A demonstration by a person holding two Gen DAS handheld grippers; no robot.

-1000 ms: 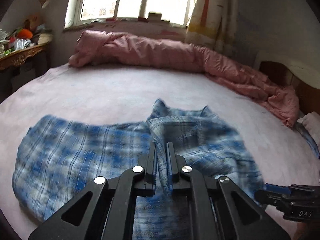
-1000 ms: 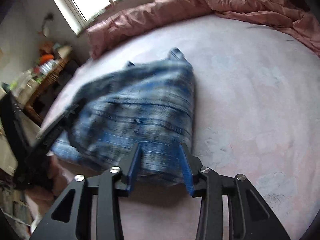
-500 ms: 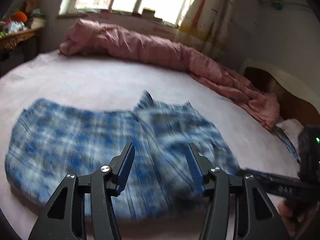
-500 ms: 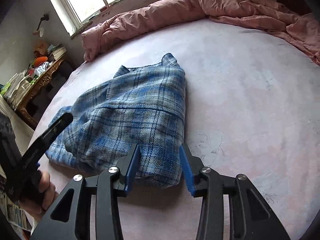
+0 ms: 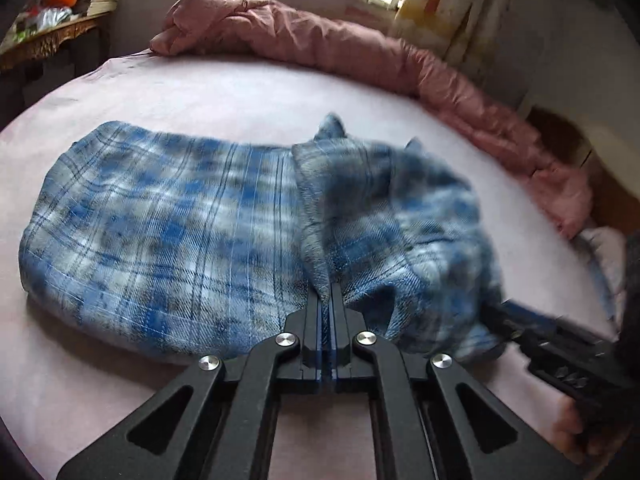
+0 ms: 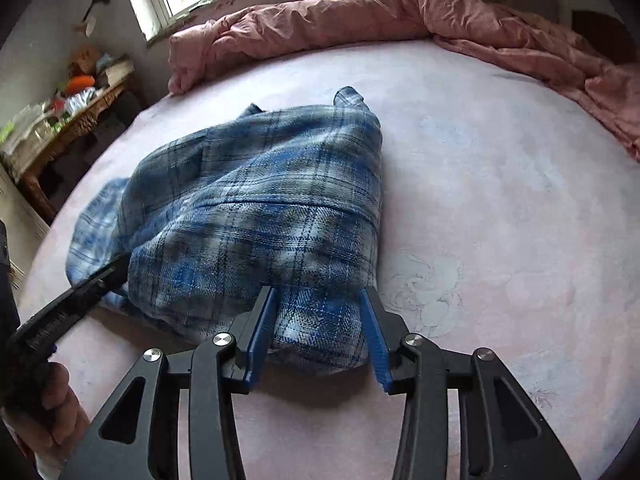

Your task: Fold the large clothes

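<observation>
A blue plaid shirt [image 5: 180, 232] lies partly folded on the pink bed; it also shows in the right wrist view [image 6: 260, 216]. My left gripper [image 5: 325, 300] is shut on a fold of the shirt at its near edge, in the middle of the garment. My right gripper [image 6: 320, 308] is open, its blue pads either side of the shirt's near right corner, which lies between the fingers. The right gripper also shows at the lower right of the left wrist view [image 5: 560, 344], and the left gripper at the lower left of the right wrist view [image 6: 72, 296].
A crumpled pink duvet [image 5: 360, 48] runs along the far and right sides of the bed [image 6: 500, 200]. A cluttered wooden side table [image 6: 60, 120] stands at the left under the window. A pillow [image 5: 604, 248] lies at the right edge.
My left gripper, open half a second ago, has shut on a fold of the shirt. My right gripper stays open around the near corner; the shirt's right half has bunched up.
</observation>
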